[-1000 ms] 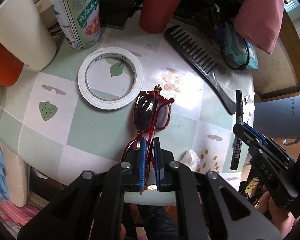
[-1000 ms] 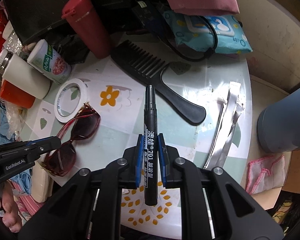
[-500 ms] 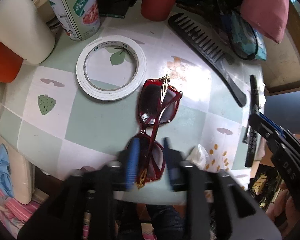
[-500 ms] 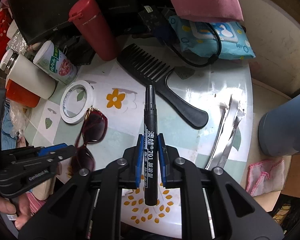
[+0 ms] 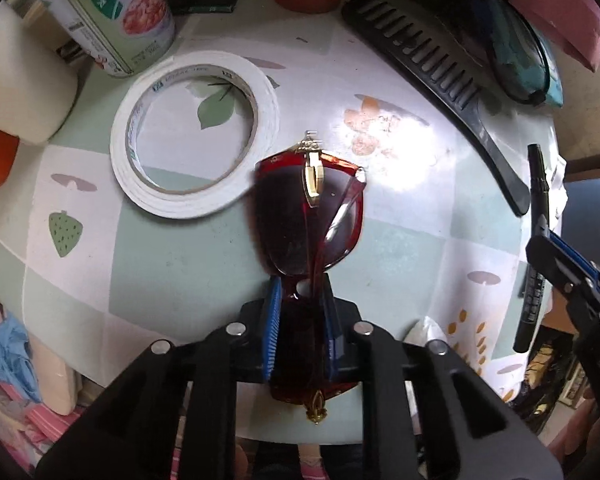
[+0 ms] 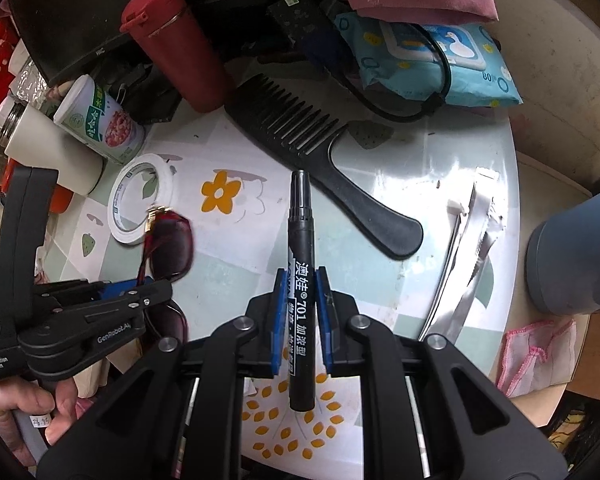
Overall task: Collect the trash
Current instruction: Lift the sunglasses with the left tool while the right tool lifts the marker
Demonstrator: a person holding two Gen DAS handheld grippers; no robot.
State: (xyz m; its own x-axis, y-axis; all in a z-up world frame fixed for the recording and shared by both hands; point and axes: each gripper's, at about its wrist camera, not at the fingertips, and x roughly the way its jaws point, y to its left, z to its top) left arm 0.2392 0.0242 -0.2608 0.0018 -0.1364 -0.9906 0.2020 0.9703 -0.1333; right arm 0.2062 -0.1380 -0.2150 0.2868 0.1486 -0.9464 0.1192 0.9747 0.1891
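Marker (image 6: 302,280) reads "701"; left hand-held gripper (image 6: 156,292) reads "GenRobot.AI".

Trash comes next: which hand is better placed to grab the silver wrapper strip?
Right. The silver wrapper lies just beside the right tongs, though they clamp the marker. The left tongs, jaws just closing on the sunglasses, sit farther off.

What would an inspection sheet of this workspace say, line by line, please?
Surface: round table with glossy flower-print cover.
Job's things: crumpled silver foil wrapper near the right edge; white tissue scrap at the near edge.
Clutter: red-framed sunglasses, white tape roll, black wide-tooth comb, green-labelled can, red flask, blue wet-wipes pack.
Grippers: left hand-held gripper jaws have just been closing, sunglasses between them; right hand-held gripper shut on black marker pen.
Cables: black cable over the wipes pack.
Surroundings: grey bin, pink cloth.
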